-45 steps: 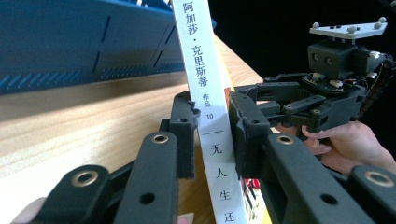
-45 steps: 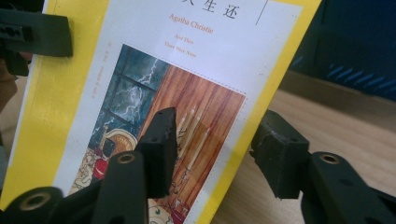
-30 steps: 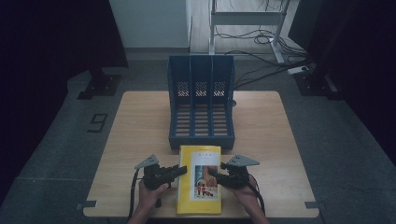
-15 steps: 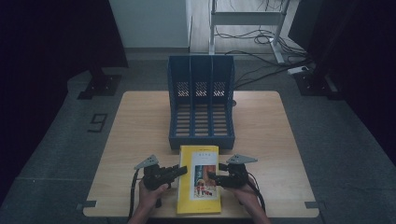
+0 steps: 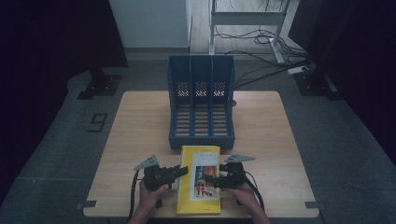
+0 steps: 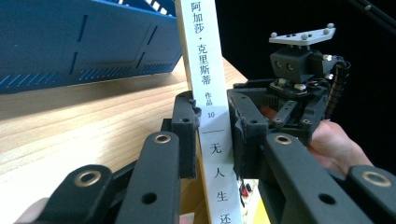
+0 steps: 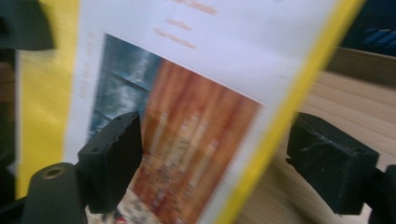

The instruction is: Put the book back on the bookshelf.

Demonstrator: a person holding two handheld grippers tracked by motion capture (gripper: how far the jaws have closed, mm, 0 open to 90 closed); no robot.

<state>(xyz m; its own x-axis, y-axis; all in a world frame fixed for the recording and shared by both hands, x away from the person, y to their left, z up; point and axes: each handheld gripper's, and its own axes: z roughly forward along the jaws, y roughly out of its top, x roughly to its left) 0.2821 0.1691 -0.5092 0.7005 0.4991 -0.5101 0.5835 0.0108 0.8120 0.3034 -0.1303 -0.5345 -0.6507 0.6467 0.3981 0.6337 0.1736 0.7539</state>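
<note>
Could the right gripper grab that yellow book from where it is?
Probably yes: the right gripper sits at the yellow book, jaws wide apart with nothing between them and it. The left gripper already clamps the spine.

Setting: lab or recording studio. Evidence: lone wooden worktop (image 5: 140, 140) on grey carpet (image 5: 56, 163); black drapes (image 5: 46, 37) at both sides; metal stand (image 5: 247, 18) behind with loose cables (image 5: 261, 42) and power strip (image 5: 299, 70) on floor; floor marker (image 5: 98, 122).
</note>
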